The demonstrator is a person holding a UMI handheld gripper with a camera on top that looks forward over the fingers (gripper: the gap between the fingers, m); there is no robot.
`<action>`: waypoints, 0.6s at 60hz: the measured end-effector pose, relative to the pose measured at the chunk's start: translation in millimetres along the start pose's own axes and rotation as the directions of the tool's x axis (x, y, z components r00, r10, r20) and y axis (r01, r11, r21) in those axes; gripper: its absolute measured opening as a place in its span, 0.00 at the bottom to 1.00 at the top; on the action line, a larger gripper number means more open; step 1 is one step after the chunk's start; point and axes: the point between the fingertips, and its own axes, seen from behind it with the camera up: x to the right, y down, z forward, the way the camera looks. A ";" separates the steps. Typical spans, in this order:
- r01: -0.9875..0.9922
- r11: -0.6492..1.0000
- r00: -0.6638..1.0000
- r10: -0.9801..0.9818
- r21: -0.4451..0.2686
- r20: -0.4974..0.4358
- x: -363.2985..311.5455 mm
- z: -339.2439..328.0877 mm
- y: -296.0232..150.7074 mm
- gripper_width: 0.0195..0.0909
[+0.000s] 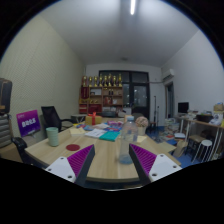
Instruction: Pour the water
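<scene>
Gripper view looks along the claw (112, 160) across a long wooden tabletop (100, 160) in an office room. A clear, pale bottle (125, 145) stands upright on the tabletop between the two fingers, slightly nearer the right finger; a gap shows at each side of it, so the claw is open and not pressing on it. The magenta pads (80, 157) face inward on both sides of the bottle. Whether the bottle holds water cannot be told.

Left of the bottle, well apart from it and past the left finger, a teal cup (52, 136) stands on the tabletop, with a small dark red disc (73, 147) lying between cup and bottle. Beyond the bottle, papers and small items (110, 130) are scattered over the far half of the tabletop, among them a small orange-red object (94, 119); most are too small to identify. Farther left of the bottle, behind the cup, sits a purple box (28, 122), and a dark office chair (50, 118) stands at the tabletop's edge.

Right of the bottle, a desk with a monitor (183, 108) stands against the wall. Far beyond the bottle, a shelf unit (103, 92) with many small items lines the back wall beside a dark doorway (137, 98). A ceiling light strip (132, 7) glows overhead.
</scene>
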 end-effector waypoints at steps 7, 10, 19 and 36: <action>0.040 0.999 0.997 -0.038 0.032 -0.069 34.4 40.3 -6.2 0.83; 0.047 0.998 0.996 -0.043 0.050 -0.077 43.4 59.4 -9.2 0.83; 0.072 0.997 0.993 -0.068 0.031 -0.100 64.6 112.9 -3.0 0.82; 0.046 0.999 0.992 -0.047 -0.004 -0.114 79.8 177.1 15.3 0.89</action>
